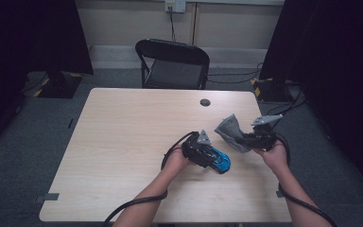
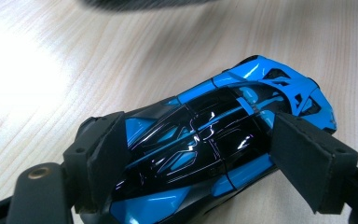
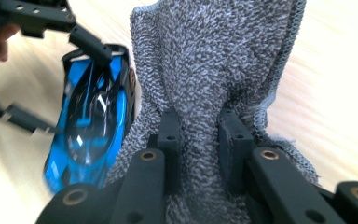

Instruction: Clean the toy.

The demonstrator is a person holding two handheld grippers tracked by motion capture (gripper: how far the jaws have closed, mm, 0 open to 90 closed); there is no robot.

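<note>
A glossy blue and black toy car (image 1: 216, 160) is near the table's front middle, with my left gripper (image 1: 203, 152) shut on its sides. In the left gripper view the car (image 2: 205, 140) sits between the two black pads (image 2: 103, 161), nose pointing away to the right. To its right, my right gripper (image 1: 257, 138) is shut on a grey knitted cloth (image 1: 230, 132), which hangs bunched toward the car. In the right gripper view the cloth (image 3: 214, 60) is pinched between the jaws of my right gripper (image 3: 198, 140), and the car (image 3: 93, 121) lies just left of it.
The pale wooden table (image 1: 123, 142) has a small dark round hole (image 1: 205, 102) near its far edge. A black folding chair (image 1: 172, 64) stands behind the table. Dark curtains hang at both sides, and cables lie on the grey floor.
</note>
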